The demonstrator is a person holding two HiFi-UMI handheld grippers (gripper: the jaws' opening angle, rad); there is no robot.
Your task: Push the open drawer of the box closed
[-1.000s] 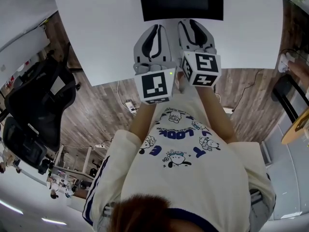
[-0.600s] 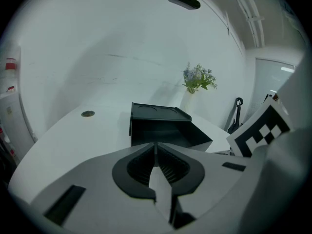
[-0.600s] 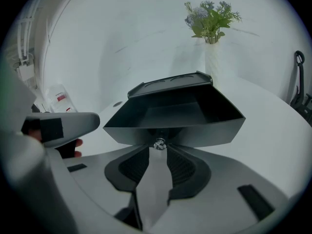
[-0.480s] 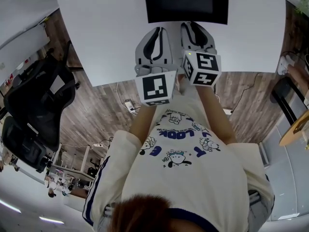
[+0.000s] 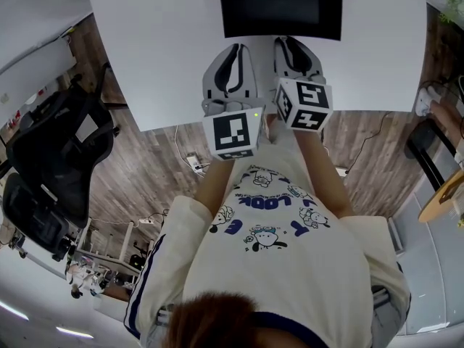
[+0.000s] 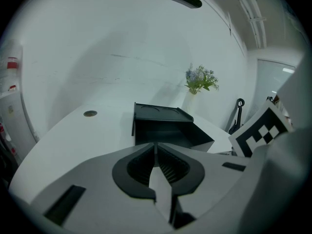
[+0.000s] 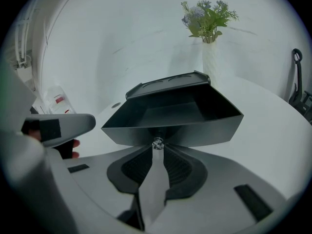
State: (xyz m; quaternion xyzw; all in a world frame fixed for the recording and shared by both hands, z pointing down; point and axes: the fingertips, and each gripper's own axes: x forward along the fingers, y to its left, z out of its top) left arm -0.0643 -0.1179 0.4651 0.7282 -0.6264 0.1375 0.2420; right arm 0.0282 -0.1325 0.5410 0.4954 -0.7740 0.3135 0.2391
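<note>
A black box (image 5: pixel 281 7) stands on the white table (image 5: pixel 145 49), its drawer (image 7: pixel 170 116) pulled out toward me. A small shiny knob (image 7: pixel 157 143) sits on the drawer's front. My right gripper (image 7: pixel 157 149) is right at that knob, with its jaws closing. A narrow gap is left between the tips, and the knob sits just at that gap. In the head view the right gripper (image 5: pixel 288 42) reaches the drawer's near edge. My left gripper (image 5: pixel 235 48) hovers beside it, short of the box (image 6: pixel 161 126). Its tips (image 6: pixel 156 147) meet, holding nothing.
A white vase of flowers (image 7: pixel 209 18) stands behind the box. A small round grommet (image 6: pixel 90 113) sits in the tabletop at the far left. A black office chair (image 5: pixel 58 165) is on the wooden floor left of me.
The right gripper's fingers have drawn closer together. Both grippers stay at the drawer's front edge. The view has shifted slightly.
</note>
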